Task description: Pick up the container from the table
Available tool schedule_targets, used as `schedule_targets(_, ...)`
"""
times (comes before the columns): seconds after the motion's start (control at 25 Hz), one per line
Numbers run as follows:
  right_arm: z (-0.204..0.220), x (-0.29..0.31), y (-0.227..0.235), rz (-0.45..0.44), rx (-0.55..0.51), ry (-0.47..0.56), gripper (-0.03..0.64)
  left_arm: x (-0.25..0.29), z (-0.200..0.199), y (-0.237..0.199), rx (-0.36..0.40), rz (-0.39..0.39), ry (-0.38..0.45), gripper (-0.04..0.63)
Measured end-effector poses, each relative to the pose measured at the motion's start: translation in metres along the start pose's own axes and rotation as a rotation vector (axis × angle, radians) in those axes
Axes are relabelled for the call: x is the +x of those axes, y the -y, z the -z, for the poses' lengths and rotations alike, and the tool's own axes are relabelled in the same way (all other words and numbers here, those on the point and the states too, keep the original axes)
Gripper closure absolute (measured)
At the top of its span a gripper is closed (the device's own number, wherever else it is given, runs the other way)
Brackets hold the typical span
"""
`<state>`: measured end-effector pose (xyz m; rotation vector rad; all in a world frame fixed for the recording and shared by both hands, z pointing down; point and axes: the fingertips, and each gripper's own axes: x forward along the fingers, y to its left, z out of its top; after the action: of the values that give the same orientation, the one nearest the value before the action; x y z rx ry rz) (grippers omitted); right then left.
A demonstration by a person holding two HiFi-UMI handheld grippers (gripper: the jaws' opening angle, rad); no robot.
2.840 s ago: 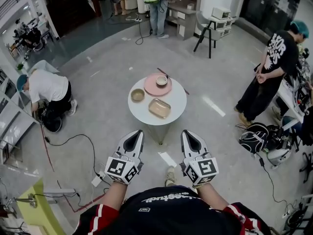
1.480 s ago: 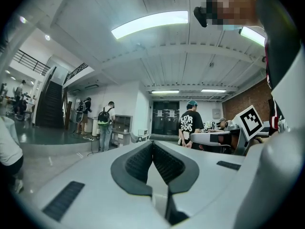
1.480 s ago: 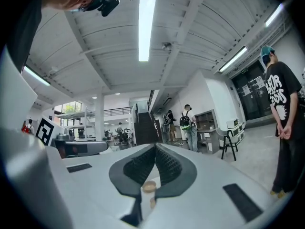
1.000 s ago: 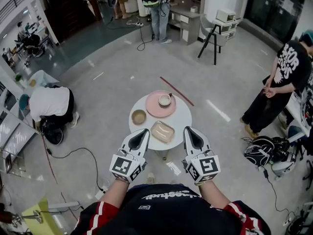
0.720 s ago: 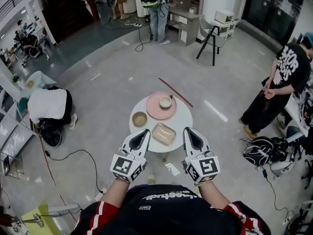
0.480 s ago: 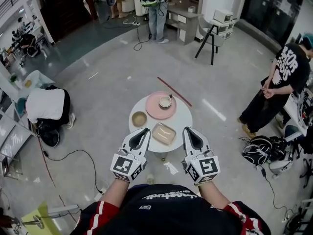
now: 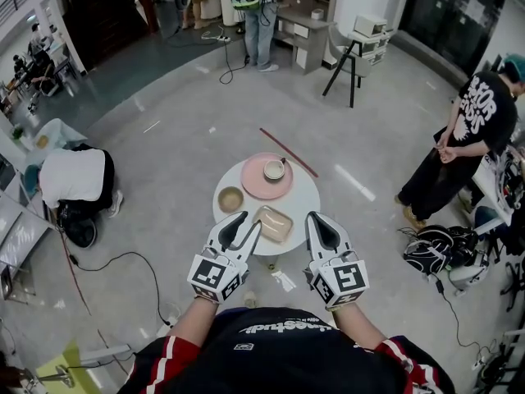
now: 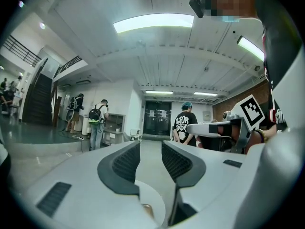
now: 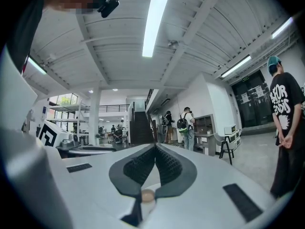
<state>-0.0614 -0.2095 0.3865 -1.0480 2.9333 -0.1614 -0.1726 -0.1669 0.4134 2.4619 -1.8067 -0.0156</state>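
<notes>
A shallow tan rectangular container (image 7: 273, 223) lies on the near part of a small round white table (image 7: 305, 197). A pink plate (image 7: 261, 184) carrying a small bowl (image 7: 274, 169) sits at the table's far side, and a tan bowl (image 7: 230, 199) at its left. My left gripper (image 7: 246, 223) hovers level over the table's near left edge, just left of the container. Its jaws are opening with nothing between them, and the gap shows in the left gripper view (image 8: 150, 151). My right gripper (image 7: 316, 220) is shut and empty, just right of the container, with its pads together (image 9: 155, 151).
A person crouches on the floor at the left (image 7: 72, 177), another stands at the right (image 7: 463, 125), and more stand at the back (image 7: 253, 6). Cables (image 7: 123, 257) trail over the floor, bags (image 7: 443, 249) lie at the right, and a red stick (image 7: 289, 152) lies behind the table.
The table has come closer under both grippers. The left gripper's jaws, shut before, now stand apart. The right gripper stays shut.
</notes>
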Motion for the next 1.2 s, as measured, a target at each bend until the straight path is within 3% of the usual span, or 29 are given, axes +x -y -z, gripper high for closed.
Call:
schedule_targets(0.36,0.002,-0.001,0.005,0.026,-0.006,-0.005,0.617,0.012,0.013,-0.014,-0.066,0.002,-0.007,0.459)
schedule_targets(0.56,0.002,-0.004,0.007,0.048,-0.011,-0.005,0.617,0.022,0.03,-0.019,-0.166,0.027,-0.027,0.445)
schedule_targets(0.84,0.008,-0.003,0.007,0.082,-0.001,-0.014,0.616,0.027,0.057,-0.037,-0.377,0.032,-0.046,0.443)
schedule_targets(0.96,0.014,0.0,0.005,0.084,-0.001,-0.023,0.617,0.031,0.077,-0.044,-0.434,0.029,-0.085,0.443)
schedule_targets(1.2,0.025,0.007,0.01,0.095,0.008,-0.027,0.617,0.044,0.121,-0.054,-0.469,0.019,-0.192,0.442)
